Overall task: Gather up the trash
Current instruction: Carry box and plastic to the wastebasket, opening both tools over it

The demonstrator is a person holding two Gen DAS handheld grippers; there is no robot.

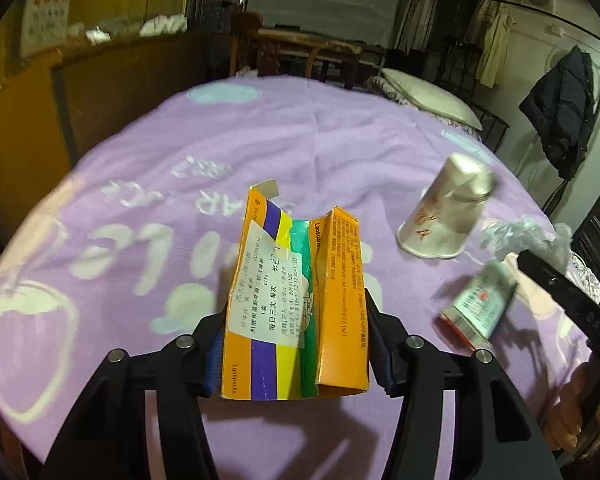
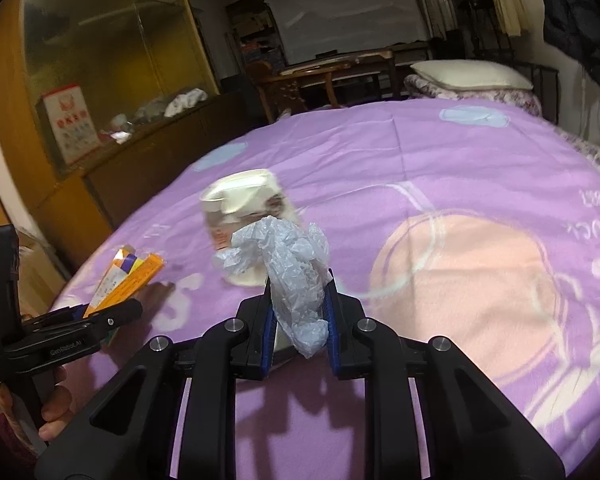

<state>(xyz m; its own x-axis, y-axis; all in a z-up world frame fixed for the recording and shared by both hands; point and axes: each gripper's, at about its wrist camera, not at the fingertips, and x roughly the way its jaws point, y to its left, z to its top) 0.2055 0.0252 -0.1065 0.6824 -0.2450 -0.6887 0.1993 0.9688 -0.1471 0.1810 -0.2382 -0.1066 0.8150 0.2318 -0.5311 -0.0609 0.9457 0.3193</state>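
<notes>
- Your left gripper [image 1: 296,312] has its blue-padded jaws pressed against both sides of a flattened orange cardboard medicine box [image 1: 296,300] with purple, yellow and green stripes and a white printed label stuck on its face.
- That box stands up between the jaws, its torn top flap pointing away from you, and its lower edge hangs clear above the lilac fleece bedspread [image 1: 140,160] printed with pale letters and an apple outline.
- Your right gripper [image 2: 299,312] is closed as far as it goes on a crumpled wad of thin bluish-white plastic film [image 2: 288,272]; the wad bulges out above the pads and a small tail hangs below them.
- A dented white paper cup [image 1: 444,216] with reddish marks lies tilted on the bedspread, mouth towards you in the left wrist view; in the right wrist view the cup sits just behind the plastic wad.
- A small white and red foil packet [image 1: 480,304] lies on the bedspread near the cup, just beside the dark body of your right gripper, and it is blurred.
- In the right wrist view your left gripper shows at the lower left edge with the orange box sticking out of it, and your fingers [image 2: 54,404] are wrapped round its handle.
- A cream pillow [image 2: 472,74] rests at the far end of the bed.
</notes>
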